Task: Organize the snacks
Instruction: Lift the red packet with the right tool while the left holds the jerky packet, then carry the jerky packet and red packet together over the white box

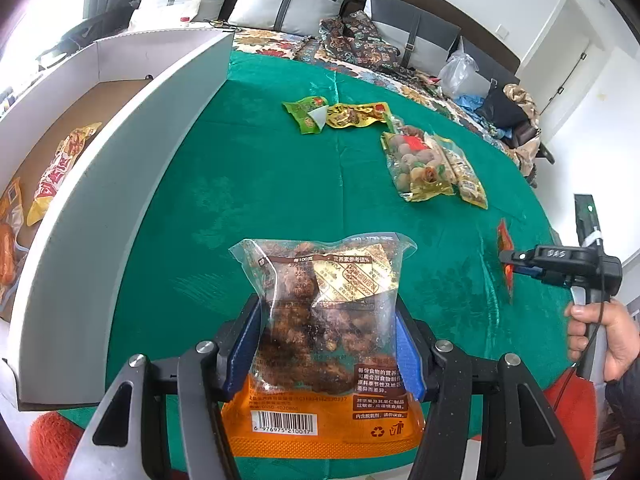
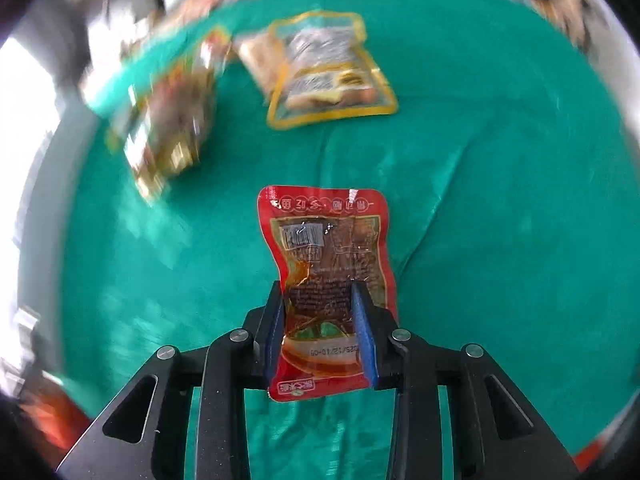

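The left gripper point(image 1: 326, 320) is clenched on a clear plastic snack bag with an orange bottom band point(image 1: 324, 320), its blue pads pressing both sides of the bag above the green velvet tablecloth point(image 1: 240, 200). To its left stands an open white cardboard box point(image 1: 100, 184) with a yellow-and-red snack packet point(image 1: 60, 168) lying inside. Farther across the cloth lie a green snack pouch point(image 1: 306, 114) touching a yellow snack pouch point(image 1: 356, 114), and near them a clear pack of round brown snacks point(image 1: 420, 160). The right gripper point(image 2: 320, 292), held by a hand point(image 1: 604, 336), is grasping a red flat snack sachet point(image 2: 332, 264): both blue pads pinch its lower half. Behind it, blurred, lies a gold-edged snack pouch point(image 2: 328, 72)
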The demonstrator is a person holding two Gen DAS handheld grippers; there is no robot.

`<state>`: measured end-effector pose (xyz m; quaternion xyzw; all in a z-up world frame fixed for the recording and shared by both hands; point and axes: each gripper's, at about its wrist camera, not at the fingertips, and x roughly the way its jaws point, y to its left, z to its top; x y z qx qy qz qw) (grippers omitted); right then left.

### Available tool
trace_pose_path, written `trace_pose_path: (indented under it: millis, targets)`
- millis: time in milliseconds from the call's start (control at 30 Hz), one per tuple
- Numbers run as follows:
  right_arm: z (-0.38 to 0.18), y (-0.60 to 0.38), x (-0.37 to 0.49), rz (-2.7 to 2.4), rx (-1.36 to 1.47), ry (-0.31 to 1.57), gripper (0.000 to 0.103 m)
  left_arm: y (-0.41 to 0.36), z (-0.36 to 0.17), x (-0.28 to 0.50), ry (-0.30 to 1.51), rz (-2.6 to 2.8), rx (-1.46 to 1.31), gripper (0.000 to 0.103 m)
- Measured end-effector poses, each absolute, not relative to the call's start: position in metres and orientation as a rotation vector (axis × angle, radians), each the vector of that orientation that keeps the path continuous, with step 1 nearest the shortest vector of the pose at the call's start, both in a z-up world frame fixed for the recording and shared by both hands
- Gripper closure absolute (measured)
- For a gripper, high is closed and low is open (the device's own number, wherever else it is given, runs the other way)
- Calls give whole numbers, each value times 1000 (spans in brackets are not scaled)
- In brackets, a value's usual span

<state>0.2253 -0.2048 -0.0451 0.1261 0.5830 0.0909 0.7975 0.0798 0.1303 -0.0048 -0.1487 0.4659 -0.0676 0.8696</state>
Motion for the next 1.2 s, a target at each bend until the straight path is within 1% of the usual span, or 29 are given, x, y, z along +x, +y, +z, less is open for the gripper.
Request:
trace_pose_path:
  millis: [100, 133, 167, 200, 267, 333, 433, 500, 567, 600, 633, 667, 700, 733, 800, 867, 900, 933, 967, 1000, 1033, 1100, 1167, 1200]
  targets:
    - [-48, -228, 222, 249, 473, 1217, 71, 131, 1, 80, 971, -158, -337, 44]
    - [-45, -228, 222, 269, 500, 1208, 74, 134, 5, 81, 970, -164, -368, 44]
    - [-38, -222, 222, 308, 510, 1194, 92, 139, 10, 82, 964, -165, -394, 44]
    - [-29, -212, 222, 336, 508, 1185, 97, 148, 18, 83, 948, -167, -432, 44]
    - [-4, -180, 228, 458, 518, 1155, 97, 168, 34, 83, 912, -153, -489, 44]
    - [21, -134, 236, 572, 458, 1125, 98, 195, 51, 81, 876, -111, -524, 44]
    - [47, -75, 244, 721, 481, 1097, 99, 236, 76, 70, 818, -32, -529, 44]
    - [64, -41, 247, 784, 442, 1079, 99, 260, 88, 60, 797, 19, -519, 44]
    - [73, -12, 245, 785, 299, 1082, 93, 276, 96, 50, 782, 45, -518, 44]
    - [68, -4, 245, 748, 200, 1100, 65, 281, 99, 45, 773, 49, -522, 44]
    - [59, -3, 246, 687, 94, 1102, 25, 285, 100, 40, 765, 48, -526, 44]
    - [45, -6, 244, 638, -28, 1088, 19, 285, 100, 36, 760, 46, -528, 44]
    - [32, -8, 240, 630, -121, 1089, 19, 286, 100, 34, 758, 44, -529, 44]
    - [6, -11, 236, 645, -245, 1119, 19, 285, 98, 32, 759, 39, -529, 44]
    - [-42, -19, 224, 675, -406, 1203, 20, 281, 93, 33, 767, 28, -532, 44]
    - [-82, -25, 219, 673, -489, 1258, 20, 274, 87, 36, 784, 12, -544, 44]
    - [-103, -26, 219, 652, -550, 1274, 14, 271, 86, 38, 791, 6, -550, 44]
    - [-108, -35, 224, 653, -515, 1220, 12, 268, 85, 39, 795, 0, -552, 44]
    - [-115, -47, 236, 629, -437, 1227, 11, 264, 84, 37, 797, -3, -549, 44]
    - [-116, -56, 246, 599, -364, 1227, 18, 262, 85, 36, 797, -5, -544, 44]
    - [-118, -62, 256, 554, -325, 1245, 35, 260, 85, 35, 798, -6, -540, 44]
    - [-120, -70, 272, 513, -294, 1299, 43, 259, 85, 35, 800, -6, -540, 44]
    - [-122, -79, 281, 525, -254, 1310, 54, 258, 83, 35, 802, 0, -544, 44]
    - [-121, -86, 285, 528, -211, 1311, 63, 258, 81, 36, 805, 0, -548, 44]
